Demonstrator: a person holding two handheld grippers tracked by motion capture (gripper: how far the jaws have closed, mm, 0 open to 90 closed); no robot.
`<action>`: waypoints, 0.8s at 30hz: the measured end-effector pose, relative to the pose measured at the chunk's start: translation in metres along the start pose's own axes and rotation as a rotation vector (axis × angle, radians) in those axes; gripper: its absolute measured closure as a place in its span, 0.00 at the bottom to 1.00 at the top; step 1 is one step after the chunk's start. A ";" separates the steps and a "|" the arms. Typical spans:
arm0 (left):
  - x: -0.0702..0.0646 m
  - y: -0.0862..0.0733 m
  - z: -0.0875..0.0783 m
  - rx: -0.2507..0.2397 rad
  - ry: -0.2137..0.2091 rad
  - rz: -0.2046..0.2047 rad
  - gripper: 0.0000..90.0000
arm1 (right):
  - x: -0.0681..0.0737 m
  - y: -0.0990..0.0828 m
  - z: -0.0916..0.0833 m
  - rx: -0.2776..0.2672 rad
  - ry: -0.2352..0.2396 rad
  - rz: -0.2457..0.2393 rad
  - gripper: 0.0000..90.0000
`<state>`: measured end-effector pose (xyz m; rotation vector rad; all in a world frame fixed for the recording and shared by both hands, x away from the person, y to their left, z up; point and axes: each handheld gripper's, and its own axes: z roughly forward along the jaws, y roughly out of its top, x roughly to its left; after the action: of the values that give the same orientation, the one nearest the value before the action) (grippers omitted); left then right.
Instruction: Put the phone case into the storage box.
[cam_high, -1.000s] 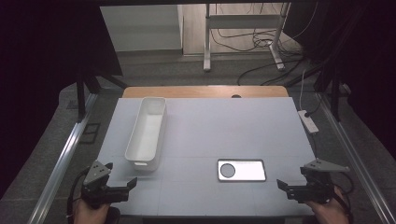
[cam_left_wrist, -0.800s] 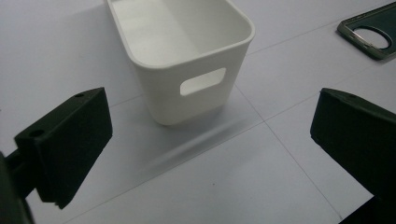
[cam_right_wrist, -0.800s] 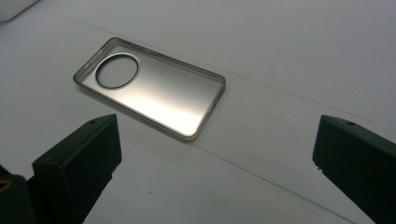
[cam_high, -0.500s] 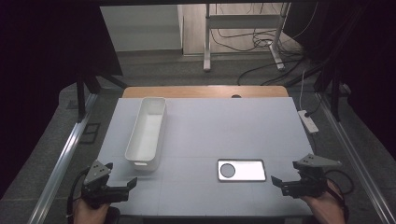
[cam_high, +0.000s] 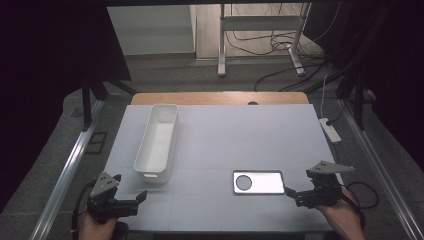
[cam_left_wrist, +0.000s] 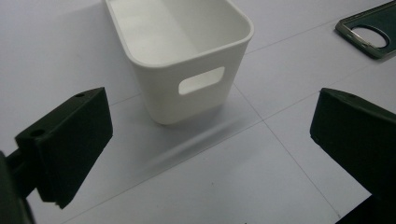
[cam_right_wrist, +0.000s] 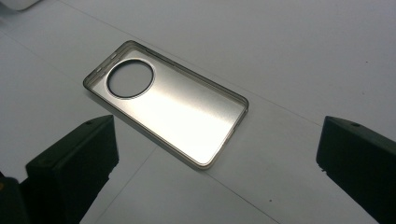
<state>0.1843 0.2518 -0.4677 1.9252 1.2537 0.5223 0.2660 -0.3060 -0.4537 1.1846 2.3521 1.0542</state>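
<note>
The left gripper (cam_high: 131, 200) had stayed put near the table's (cam_high: 240, 130) front left corner, jaws wide, just short of the white bin (cam_high: 156, 142). The right gripper (cam_high: 292, 193) had moved leftward since the earlier frame; its wide jaws faced the metal phone case (cam_high: 258, 182), lying flat just ahead, untouched.
</note>
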 end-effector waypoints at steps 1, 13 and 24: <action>0.000 0.000 0.000 0.000 0.000 0.001 0.00 | 0.000 0.001 0.001 0.006 0.004 0.000 0.00; 0.000 0.000 0.000 0.002 0.000 0.006 0.00 | 0.005 0.010 0.013 0.022 0.031 -0.017 0.00; -0.001 0.000 0.000 0.002 -0.001 0.008 0.00 | 0.007 0.020 0.024 0.038 0.034 -0.027 0.00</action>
<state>0.1845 0.2511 -0.4678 1.9324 1.2469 0.5243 0.2860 -0.2810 -0.4545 1.1534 2.4175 1.0329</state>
